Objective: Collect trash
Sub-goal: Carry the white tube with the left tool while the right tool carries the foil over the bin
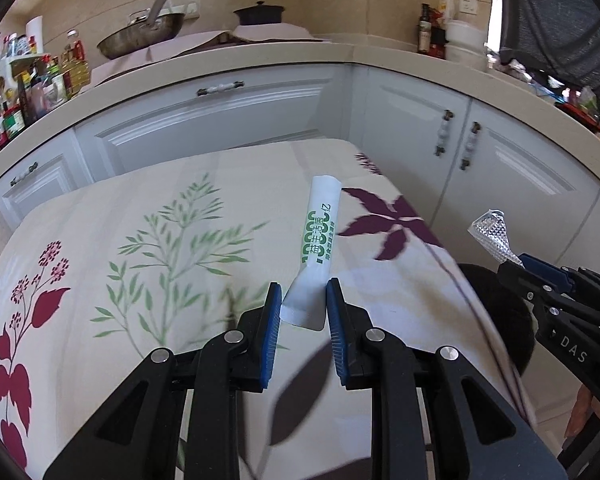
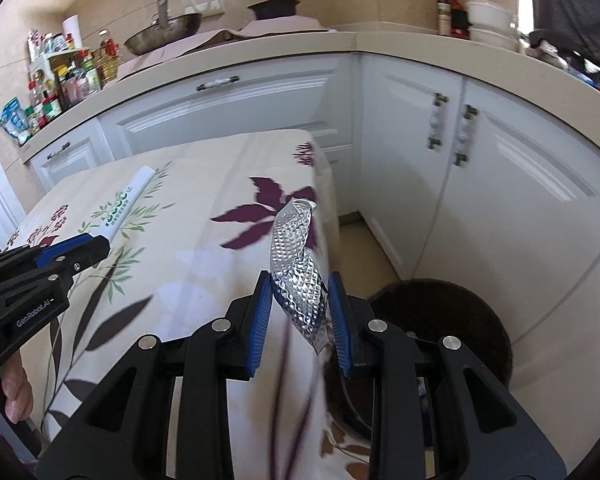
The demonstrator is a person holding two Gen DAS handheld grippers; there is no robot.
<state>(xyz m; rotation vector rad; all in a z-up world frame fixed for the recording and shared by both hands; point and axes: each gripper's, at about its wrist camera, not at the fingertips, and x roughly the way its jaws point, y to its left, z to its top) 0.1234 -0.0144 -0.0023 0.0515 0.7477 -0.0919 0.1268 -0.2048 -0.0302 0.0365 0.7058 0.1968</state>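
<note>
Both pieces of trash are lifted above the floral worktop (image 1: 140,208): left gripper (image 1: 303,304) jaws clamped on a white sachet (image 1: 320,232), right gripper (image 2: 300,304) jaws on foil wrapper (image 2: 296,264). Next, likely (judging by position), release over the dark bin (image 2: 452,320) below.

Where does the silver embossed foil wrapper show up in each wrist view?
Left wrist view: silver foil wrapper at the right edge, held by the right tongs.
Right wrist view: wrapper at centre, between the blue pads.
Shared landmark: purple flower print on the tablecloth.
</note>
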